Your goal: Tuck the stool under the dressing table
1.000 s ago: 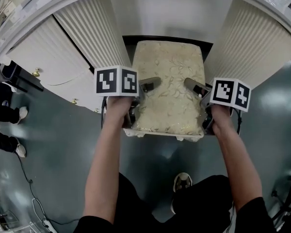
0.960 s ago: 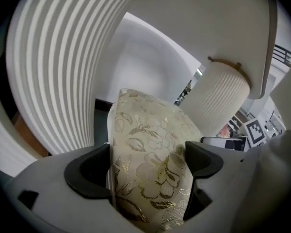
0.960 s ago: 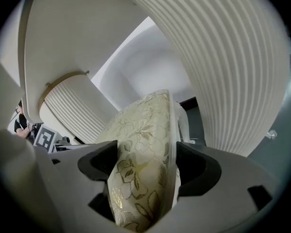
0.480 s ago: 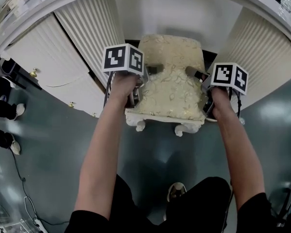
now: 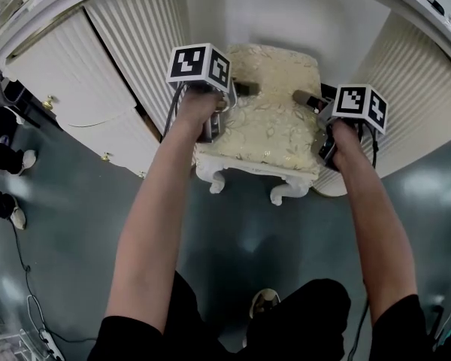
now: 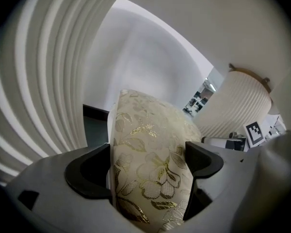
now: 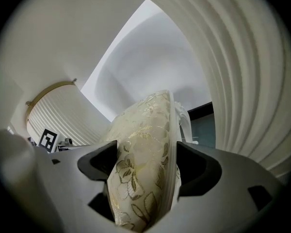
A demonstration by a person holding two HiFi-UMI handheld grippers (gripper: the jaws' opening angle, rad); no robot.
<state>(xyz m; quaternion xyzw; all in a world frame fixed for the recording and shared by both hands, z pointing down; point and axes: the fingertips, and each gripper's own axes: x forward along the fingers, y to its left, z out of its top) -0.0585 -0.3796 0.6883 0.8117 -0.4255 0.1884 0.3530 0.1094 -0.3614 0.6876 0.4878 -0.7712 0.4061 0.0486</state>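
The stool (image 5: 274, 122) has a cream seat with gold flowers and white carved legs. It stands in the kneehole of the white dressing table (image 5: 146, 32), between the two fluted pedestals. My left gripper (image 5: 233, 100) is shut on the seat's left edge, and its jaws pinch the padded stool seat (image 6: 150, 164). My right gripper (image 5: 316, 107) is shut on the right edge, with the stool cushion (image 7: 143, 174) squeezed between its jaws. The stool's front legs still show at the near side.
The left fluted pedestal (image 5: 135, 43) and the right pedestal (image 5: 417, 96) flank the stool closely. A white drawer unit (image 5: 60, 89) with brass knobs stands at the left. Shoes of other people (image 5: 19, 160) are at the far left on the grey-green floor (image 5: 75, 232).
Both grippers have pushed the stool away from me, deeper into the kneehole. My arms have stretched out and the front legs have come into view.
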